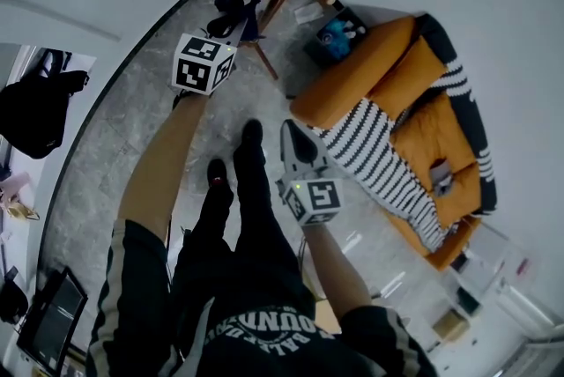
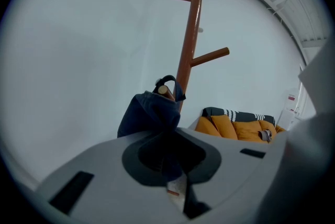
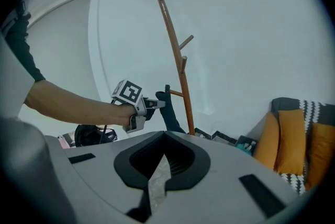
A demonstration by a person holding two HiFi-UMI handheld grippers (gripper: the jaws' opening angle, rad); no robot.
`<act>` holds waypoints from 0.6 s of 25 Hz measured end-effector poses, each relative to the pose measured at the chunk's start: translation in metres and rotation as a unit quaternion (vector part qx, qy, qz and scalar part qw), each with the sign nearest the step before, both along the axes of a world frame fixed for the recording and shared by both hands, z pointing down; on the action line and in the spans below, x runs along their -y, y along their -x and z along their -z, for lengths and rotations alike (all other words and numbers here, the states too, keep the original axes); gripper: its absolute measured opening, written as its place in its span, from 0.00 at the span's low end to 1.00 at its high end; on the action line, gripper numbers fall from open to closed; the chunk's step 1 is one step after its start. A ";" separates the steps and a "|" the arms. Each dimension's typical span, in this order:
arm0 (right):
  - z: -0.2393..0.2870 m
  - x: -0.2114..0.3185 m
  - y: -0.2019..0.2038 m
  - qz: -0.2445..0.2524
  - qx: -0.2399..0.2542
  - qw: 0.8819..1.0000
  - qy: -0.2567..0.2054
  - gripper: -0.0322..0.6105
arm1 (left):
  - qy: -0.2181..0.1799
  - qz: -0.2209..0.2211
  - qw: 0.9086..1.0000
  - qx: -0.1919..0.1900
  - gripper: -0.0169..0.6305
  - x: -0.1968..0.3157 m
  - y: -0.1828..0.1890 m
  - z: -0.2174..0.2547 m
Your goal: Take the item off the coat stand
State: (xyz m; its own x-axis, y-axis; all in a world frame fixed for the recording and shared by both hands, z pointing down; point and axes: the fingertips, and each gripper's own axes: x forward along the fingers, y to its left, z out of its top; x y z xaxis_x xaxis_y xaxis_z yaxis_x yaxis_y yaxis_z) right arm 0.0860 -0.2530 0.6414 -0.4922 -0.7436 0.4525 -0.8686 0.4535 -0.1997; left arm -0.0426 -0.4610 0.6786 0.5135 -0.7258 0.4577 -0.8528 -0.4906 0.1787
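My left hand-held gripper (image 2: 170,163) is pinching a fold of the dark blue item (image 2: 149,113), whose loop sits hooked over a low peg (image 2: 164,90) of the coat stand (image 2: 189,34). My right hand-held gripper (image 3: 162,165) hangs back, pressed together on nothing. If I drag outward or down before the loop clears the peg tip, I would likely tug the stand over (it looks slender), or the fabric could slide from my pinch. The wall is close behind the stand and the orange sofa (image 1: 397,76) crowds its right; a longer peg (image 2: 209,55) juts above. Open floor (image 1: 115,129) lies on my side, so up, then back toward me.
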 end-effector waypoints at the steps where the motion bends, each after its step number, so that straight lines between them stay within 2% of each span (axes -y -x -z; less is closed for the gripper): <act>1: 0.001 -0.001 0.003 0.002 0.000 1.000 -0.002 0.05 | 0.000 -0.001 1.000 0.002 0.05 -0.002 0.003 0.002; 8: 0.007 -0.009 0.019 0.011 0.006 1.000 -0.009 0.05 | -0.004 -0.005 1.000 0.013 0.05 -0.019 0.021 0.017; 15: 0.020 -0.017 0.029 0.007 0.011 1.000 -0.014 0.05 | -0.025 -0.022 0.999 0.031 0.05 -0.041 0.035 0.049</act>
State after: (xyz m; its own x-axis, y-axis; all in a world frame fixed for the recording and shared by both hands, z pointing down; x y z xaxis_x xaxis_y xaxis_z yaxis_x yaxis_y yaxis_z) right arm 0.0568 -0.2364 0.6215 -0.5118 -0.7491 0.4206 -0.8580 0.4709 -0.2052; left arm -0.0773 -0.4197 0.6297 0.5174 -0.7263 0.4526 -0.8389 -0.5350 0.1005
